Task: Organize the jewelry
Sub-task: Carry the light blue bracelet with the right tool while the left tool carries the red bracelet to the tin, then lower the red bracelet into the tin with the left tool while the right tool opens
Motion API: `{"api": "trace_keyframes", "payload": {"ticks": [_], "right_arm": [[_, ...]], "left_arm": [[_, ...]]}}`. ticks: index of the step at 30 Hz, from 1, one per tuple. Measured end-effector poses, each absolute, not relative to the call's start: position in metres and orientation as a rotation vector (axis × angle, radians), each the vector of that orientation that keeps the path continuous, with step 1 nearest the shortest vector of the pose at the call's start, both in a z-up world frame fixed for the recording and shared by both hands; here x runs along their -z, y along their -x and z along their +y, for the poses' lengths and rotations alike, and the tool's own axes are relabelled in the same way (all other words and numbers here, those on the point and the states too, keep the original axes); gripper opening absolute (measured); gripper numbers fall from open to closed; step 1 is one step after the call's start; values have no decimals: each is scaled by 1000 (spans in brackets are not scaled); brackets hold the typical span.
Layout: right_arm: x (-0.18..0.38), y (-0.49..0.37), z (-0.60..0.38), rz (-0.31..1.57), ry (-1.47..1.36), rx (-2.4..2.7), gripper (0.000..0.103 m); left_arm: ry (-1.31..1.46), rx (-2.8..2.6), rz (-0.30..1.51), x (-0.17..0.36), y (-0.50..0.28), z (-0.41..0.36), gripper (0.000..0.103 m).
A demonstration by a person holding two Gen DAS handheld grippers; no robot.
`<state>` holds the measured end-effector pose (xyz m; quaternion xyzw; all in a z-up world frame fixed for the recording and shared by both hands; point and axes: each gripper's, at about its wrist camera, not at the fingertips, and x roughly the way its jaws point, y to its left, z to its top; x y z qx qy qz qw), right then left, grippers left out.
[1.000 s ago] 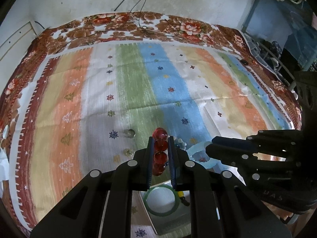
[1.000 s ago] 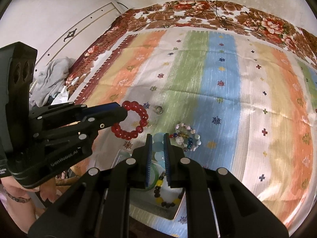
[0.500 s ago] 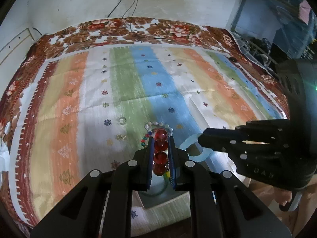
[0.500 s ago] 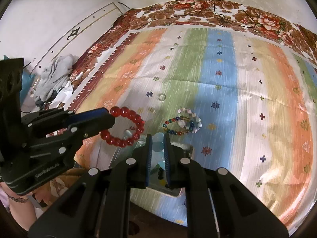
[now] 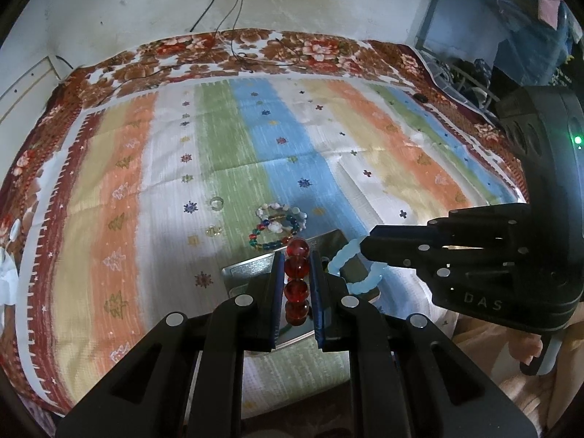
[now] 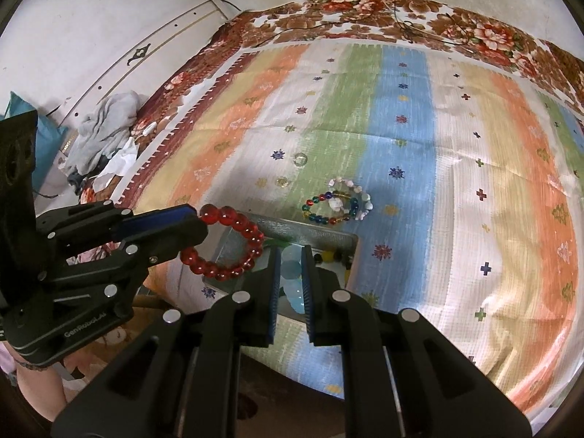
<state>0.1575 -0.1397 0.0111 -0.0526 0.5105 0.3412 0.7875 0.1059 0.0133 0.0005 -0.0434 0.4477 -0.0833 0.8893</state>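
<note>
Now our left gripper [image 5: 296, 273] is clamped on the red bead bracelet [image 6: 228, 246], which hangs over the metal tray's [image 6: 328, 235] left end. Beside it, our right gripper [image 6: 291, 270] pinches the pale blue bracelet [image 5: 356, 268] above the same tray. Just beyond both grippers, a multicoloured bracelet [image 6: 337, 202] lies on the striped cloth [image 6: 474, 182].

Glossy red bracelet [image 5: 296, 279], shiny metal tray [image 6: 328, 237], woven cloth [image 5: 226, 153].
</note>
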Motion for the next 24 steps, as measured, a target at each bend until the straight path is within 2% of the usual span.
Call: {"api": "trace_keyframes", "payload": {"ticks": [14, 18, 24], "right_arm": [[-2, -159, -135, 1133, 129, -747, 13], [-1, -164, -137, 1134, 126, -719, 22], [-2, -171, -143, 1130, 102, -700, 25]], "left_arm": [[112, 174, 950, 4, -110, 18, 14], [124, 153, 942, 2, -110, 24, 16], [159, 116, 937, 1, -115, 38, 22]]}}
